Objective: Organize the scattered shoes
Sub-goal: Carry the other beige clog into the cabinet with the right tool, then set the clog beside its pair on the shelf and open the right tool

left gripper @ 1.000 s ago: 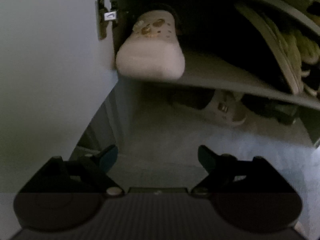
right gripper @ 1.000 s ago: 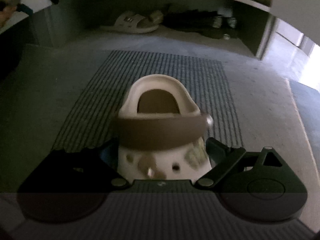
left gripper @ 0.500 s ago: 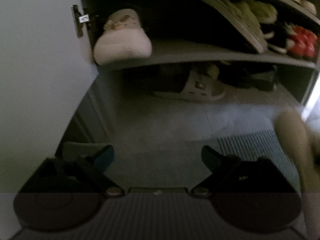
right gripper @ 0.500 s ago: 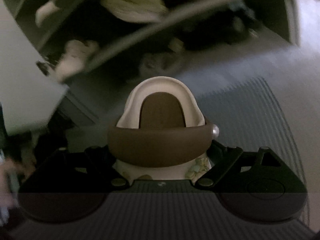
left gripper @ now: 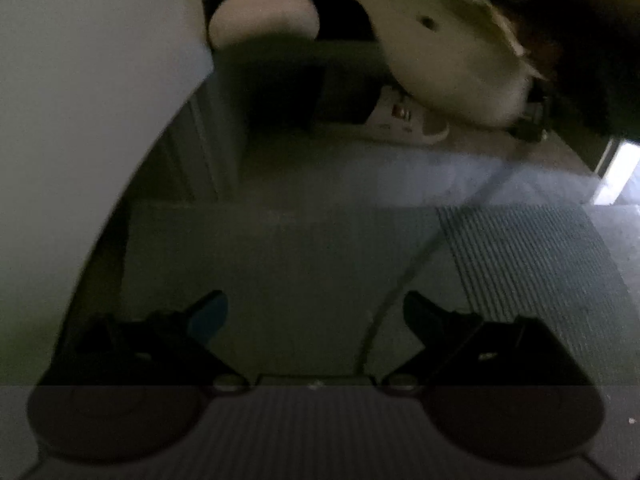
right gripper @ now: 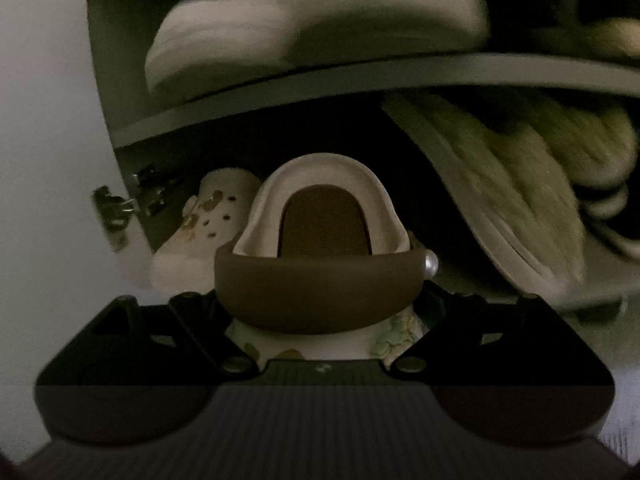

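Before the open shoe cabinet [right gripper: 280,92], the right gripper [right gripper: 324,320] had its jaws clamped on a cream clog [right gripper: 324,216], heel strap nearest, with its mate [right gripper: 208,224] shelved at ten o'clock. Low over the floor [left gripper: 320,248], the left gripper [left gripper: 316,312] hung with jaws wide, holding nothing.
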Available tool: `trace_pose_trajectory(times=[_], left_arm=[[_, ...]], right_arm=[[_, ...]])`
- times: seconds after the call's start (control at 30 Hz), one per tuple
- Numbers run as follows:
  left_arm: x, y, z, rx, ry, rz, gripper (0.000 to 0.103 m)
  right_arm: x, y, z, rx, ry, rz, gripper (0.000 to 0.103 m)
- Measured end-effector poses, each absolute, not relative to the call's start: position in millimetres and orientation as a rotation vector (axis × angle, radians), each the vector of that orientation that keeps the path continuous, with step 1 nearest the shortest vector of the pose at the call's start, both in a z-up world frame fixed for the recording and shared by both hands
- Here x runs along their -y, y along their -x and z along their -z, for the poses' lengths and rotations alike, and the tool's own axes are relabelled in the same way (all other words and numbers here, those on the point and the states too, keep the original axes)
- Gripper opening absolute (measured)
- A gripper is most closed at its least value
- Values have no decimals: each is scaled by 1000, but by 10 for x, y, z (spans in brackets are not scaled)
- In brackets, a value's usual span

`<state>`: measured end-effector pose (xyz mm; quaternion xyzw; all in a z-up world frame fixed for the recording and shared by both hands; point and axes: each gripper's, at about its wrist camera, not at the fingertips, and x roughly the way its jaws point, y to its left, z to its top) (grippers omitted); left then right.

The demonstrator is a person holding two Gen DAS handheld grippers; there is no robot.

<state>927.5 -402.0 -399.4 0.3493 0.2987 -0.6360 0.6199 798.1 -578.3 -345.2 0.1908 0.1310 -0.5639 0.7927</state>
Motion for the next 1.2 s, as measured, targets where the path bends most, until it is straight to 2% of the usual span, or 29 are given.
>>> trace_pose_trajectory(times=[0.17, 0.5, 0.73, 1.0, 1.2], left_arm=[[3862, -9179, 4014, -629, -882, 1537, 96], [3880, -9103, 3914, -595, -844, 1572, 96], [3808, -8970, 3949, -561, -864, 1620, 96], [3766, -8791, 3954, -551, -881, 1671, 96], [3745, -8775, 3993, -557, -891, 1676, 96]], right_arm=[[6026, -8252, 3468, -306, -352, 1318, 91], [6566, -8473, 3422, -452, -373, 1301, 92], [6571, -8309, 3443, -376, -370, 1204, 96], [6734, -8322, 3360, -384, -418, 1213, 96], [6405, -8177, 3362, -276, -289, 1171, 93]])
